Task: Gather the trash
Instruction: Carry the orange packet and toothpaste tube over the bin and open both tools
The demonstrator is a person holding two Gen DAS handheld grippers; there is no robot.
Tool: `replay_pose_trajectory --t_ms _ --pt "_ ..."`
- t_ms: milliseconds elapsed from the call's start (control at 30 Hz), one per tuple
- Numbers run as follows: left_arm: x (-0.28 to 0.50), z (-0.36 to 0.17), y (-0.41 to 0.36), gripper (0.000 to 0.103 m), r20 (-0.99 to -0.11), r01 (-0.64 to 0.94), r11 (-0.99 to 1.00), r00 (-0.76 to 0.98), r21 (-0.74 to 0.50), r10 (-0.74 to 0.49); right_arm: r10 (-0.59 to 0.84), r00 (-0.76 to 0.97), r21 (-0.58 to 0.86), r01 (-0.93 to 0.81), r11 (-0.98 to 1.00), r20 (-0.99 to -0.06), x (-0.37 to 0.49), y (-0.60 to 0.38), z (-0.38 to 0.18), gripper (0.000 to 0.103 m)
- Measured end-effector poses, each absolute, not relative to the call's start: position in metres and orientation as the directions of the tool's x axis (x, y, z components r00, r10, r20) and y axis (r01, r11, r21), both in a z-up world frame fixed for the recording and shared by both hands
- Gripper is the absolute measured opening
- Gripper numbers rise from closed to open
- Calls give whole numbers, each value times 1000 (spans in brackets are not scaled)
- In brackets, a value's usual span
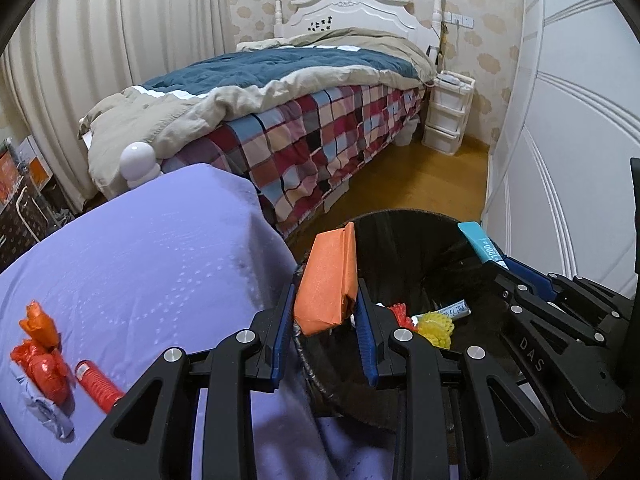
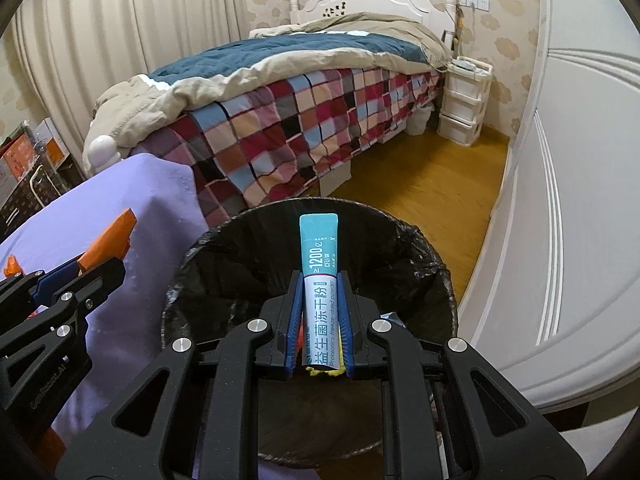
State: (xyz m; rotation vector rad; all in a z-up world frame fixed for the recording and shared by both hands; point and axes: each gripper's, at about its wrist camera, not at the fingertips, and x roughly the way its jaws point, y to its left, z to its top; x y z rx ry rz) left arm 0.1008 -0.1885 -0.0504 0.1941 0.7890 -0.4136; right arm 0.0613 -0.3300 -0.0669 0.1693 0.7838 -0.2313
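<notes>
At the far left of the left wrist view, on the purple cloth (image 1: pixel 152 264) that covers the table, lie crumpled orange wrappers (image 1: pixel 42 344), touching one another, with a grey-white scrap (image 1: pixel 48 408) under the nearest one and a red tube (image 1: pixel 98 386) just beside them to the right. Further right the left gripper (image 1: pixel 325 312) has its jaws clamped on an orange packet (image 1: pixel 328 280), which stands nearly upright between the blue pads (image 1: pixel 280 332) and rises above them, held over the near left rim of the bin (image 1: pixel 412 216). The bin is black-lined and stands on the floor just beside the cloth's edge; inside it lie a red net (image 1: pixel 401 316), a yellow net (image 1: pixel 436 326) and a small sachet (image 1: pixel 454 307), close together. To the right of these, the right gripper (image 1: pixel 502 264) reaches in over the bin's right side, its jaws pinching a teal stick (image 1: pixel 482 246) that points up and away. In the right wrist view, the left gripper (image 2: pixel 84 268) shows at the left edge with the orange packet (image 2: pixel 114 236) sticking out above the purple cloth (image 2: pixel 160 200). In the middle, the right gripper (image 2: pixel 320 300) is closed on the teal stick (image 2: pixel 320 264), teal on top and white below, held upright over the open bin (image 2: pixel 424 240); a bit of yellow (image 2: pixel 320 372) shows below the stick. Beyond stand a bed (image 2: pixel 280 120) with a checked cover and, at the right, a white drawer unit (image 2: pixel 464 96).
</notes>
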Motion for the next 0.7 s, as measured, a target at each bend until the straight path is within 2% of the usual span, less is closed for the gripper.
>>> replay_pose_trajectory --t_ms 167,200,233,267,400,467,700 --pt "104 -57 -200 32 -737 447 894 615 35 -279 -147 678 74 285 956 -720 65 -339 -74 19" --pt "104 -57 -201 33 -739 449 893 613 37 -278 -146 679 77 286 955 -719 65 -340 -74 25" --pt "103 -58 -202 37 -740 449 892 614 42 -275 -148 680 79 290 954 -718 64 -341 -75 32" --pt "104 -58 -202 46 -738 448 893 617 45 -272 -152 682 78 295 952 -716 64 -341 -75 33" --pt "102 -55 -201 60 -724 436 899 637 52 -267 -168 683 72 308 949 -711 62 -343 -74 41" --pt "100 -53 -199 71 -721 429 902 640 52 -264 -176 685 69 314 947 -707 59 -343 -73 44" --pt "85 -44 -174 72 -711 388 920 661 50 -240 -163 694 73 297 952 -702 48 -331 -65 51"
